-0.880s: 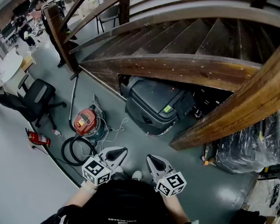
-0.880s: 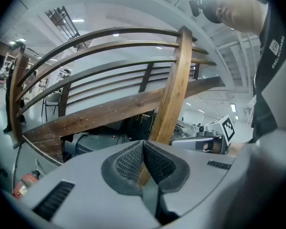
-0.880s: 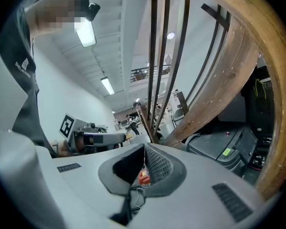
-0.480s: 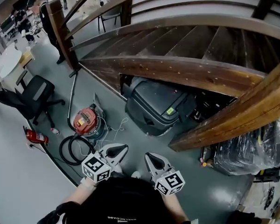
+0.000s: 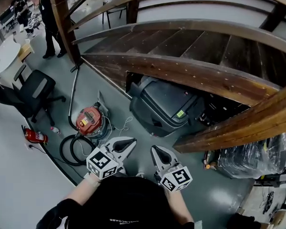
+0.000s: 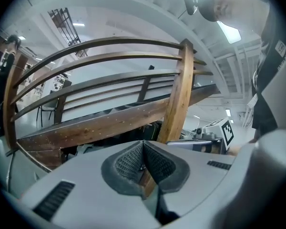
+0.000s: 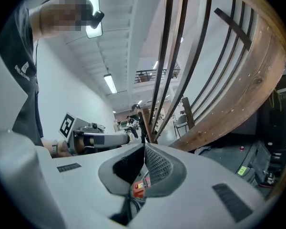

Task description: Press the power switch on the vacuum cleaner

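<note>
Grey floor (image 5: 19, 190) under a curved wooden staircase (image 5: 181, 46). Red vacuum cleaner (image 5: 89, 120) standing on that floor, left of a large dark case (image 5: 167, 106), black hose (image 5: 69, 151) coiled just beside it. Power switch probably on the red lid, too small to confirm. Nearer the camera, left gripper (image 5: 132, 141) and right gripper (image 5: 154, 150) side by side, apart from the vacuum cleaner. Both pairs of jaws clenched tip to tip, grasping nothing.

Staircase (image 5: 190, 68): dark brown wood, smooth, low sheen. Floor (image 5: 24, 175): grey, smooth, faintly glossy. Vacuum cleaner (image 5: 89, 120): glossy red plastic top; hose (image 5: 66, 151) dull black. Left gripper (image 5: 131, 141), right gripper (image 5: 155, 150): matt grey plastic shells, black textured pads (image 6: 127, 162). Wrapped bundle (image 5: 245, 159): shiny crinkled plastic film.
</note>
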{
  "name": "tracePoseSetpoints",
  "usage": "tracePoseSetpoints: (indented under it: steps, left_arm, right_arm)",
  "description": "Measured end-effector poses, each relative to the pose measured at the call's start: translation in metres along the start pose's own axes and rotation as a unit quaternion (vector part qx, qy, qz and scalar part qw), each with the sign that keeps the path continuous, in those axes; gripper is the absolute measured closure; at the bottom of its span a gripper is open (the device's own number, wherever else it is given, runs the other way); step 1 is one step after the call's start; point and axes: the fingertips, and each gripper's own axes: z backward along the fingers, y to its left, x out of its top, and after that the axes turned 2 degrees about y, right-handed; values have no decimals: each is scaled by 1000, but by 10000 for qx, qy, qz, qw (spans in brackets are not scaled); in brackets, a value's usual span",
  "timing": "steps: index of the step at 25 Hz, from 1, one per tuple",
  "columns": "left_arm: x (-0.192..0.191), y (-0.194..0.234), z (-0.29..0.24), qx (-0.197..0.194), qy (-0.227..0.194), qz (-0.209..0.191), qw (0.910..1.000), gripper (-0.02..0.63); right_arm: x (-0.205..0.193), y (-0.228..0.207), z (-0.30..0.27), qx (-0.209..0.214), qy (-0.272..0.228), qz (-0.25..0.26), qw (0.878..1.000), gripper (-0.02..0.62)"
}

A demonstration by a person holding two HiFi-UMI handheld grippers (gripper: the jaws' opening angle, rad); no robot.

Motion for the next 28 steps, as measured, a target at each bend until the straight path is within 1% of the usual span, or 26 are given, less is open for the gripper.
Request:
tracePoseSetpoints:
  steps: [3, 6, 11, 15, 18, 23, 28]
  left_arm:
    - [1, 13, 2, -12, -22, -27, 10000, 591]
    - [-2, 26, 0, 61, -4, 0, 10000, 591]
    - [-9, 50, -10, 245, 123, 98, 9996, 591]
    - [-12, 77, -32, 449, 238, 173, 9986, 591]
    - [-6, 100, -55, 652, 223, 248, 9973, 591]
    - [14, 135, -103, 915, 158, 351, 9951, 591]
    - [37, 167, -137, 1253, 58, 441, 9911, 591]
  right_arm:
    - [-2, 2, -15, -8, 37, 56, 10000, 569]
    - [-8, -2, -26, 65, 83, -10, 9999, 569]
    - [-10, -22, -52, 244, 183, -76, 9995, 569]
    - [-2, -54, -78, 426, 238, -90, 9988, 569]
    - [6, -83, -97, 616, 340, -90, 9975, 569]
    - [23, -135, -134, 955, 544, -47, 9939, 569]
    - [46, -170, -170, 1392, 692, 101, 9878, 569]
